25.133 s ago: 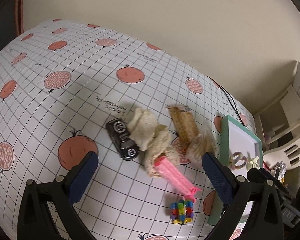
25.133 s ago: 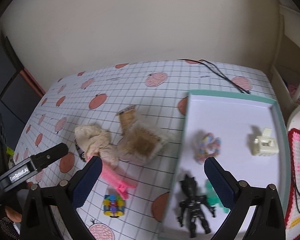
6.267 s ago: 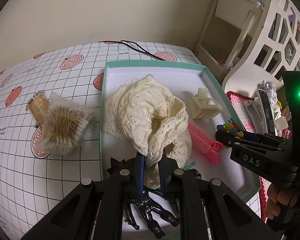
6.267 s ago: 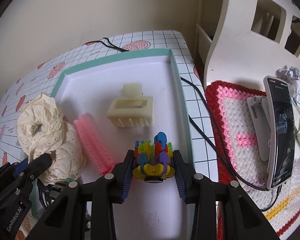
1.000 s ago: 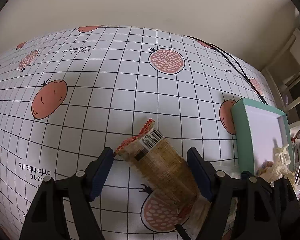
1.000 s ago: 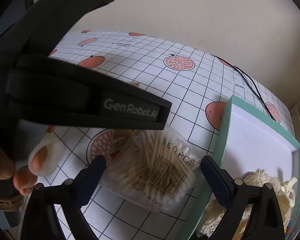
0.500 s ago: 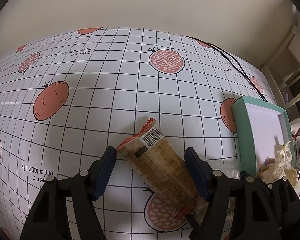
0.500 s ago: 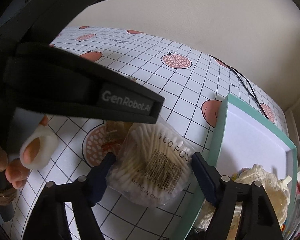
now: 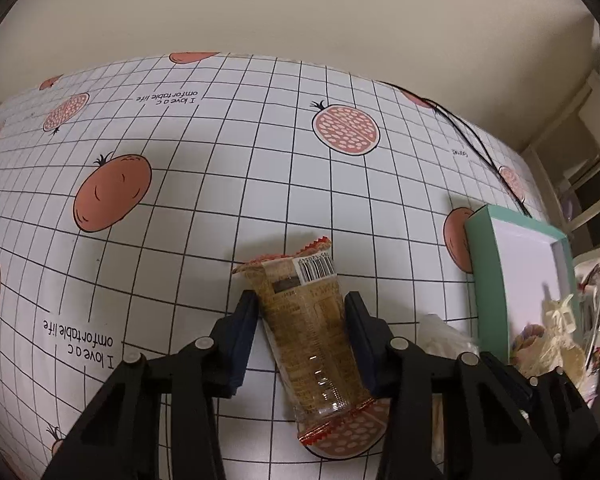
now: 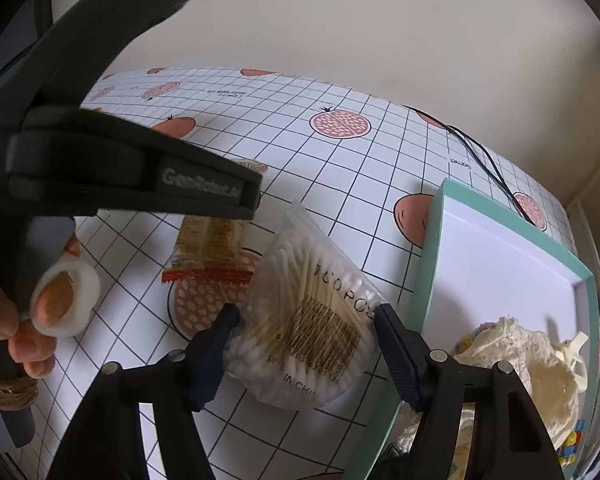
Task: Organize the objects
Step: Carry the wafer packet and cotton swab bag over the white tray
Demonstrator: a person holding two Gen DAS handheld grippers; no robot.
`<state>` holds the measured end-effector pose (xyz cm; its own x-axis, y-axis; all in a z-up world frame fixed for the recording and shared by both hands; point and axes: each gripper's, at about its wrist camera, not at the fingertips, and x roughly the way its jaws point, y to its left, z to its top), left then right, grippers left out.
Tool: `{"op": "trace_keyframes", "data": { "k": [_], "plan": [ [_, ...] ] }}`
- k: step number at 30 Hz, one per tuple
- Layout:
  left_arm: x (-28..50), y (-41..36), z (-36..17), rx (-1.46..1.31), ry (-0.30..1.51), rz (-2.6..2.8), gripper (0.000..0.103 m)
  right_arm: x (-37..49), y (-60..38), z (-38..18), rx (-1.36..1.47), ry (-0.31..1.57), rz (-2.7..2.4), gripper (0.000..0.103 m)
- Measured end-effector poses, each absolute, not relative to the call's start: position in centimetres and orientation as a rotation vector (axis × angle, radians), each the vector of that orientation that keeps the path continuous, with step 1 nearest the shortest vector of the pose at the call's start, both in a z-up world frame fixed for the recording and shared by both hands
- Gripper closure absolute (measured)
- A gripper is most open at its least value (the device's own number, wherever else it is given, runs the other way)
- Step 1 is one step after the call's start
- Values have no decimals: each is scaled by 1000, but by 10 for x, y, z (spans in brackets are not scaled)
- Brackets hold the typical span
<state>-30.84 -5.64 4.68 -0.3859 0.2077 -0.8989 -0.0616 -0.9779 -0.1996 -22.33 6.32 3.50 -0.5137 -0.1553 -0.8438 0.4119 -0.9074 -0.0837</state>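
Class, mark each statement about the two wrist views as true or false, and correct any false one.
1. The left gripper has its fingers on either side of the snack packet. True.
2. The bag of cotton swabs lies inside the teal tray. False: it lies on the tablecloth beside the tray.
3. The cream lace cloth is in the tray. True.
4. The snack packet stands upright. False: it lies flat.
5. The right gripper brackets the swab bag. True.

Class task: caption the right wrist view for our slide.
Right tool closes around cotton swab bag beside the teal tray.
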Motion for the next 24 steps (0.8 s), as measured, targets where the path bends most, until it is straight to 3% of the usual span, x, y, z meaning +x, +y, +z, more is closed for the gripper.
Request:
{"op": "trace_keyframes", "data": {
  "k": [24],
  "plan": [
    [-302,-65,69,-1559,-225,2514,62,-216,68,73,1226,279,-2511,33]
  ]
}}
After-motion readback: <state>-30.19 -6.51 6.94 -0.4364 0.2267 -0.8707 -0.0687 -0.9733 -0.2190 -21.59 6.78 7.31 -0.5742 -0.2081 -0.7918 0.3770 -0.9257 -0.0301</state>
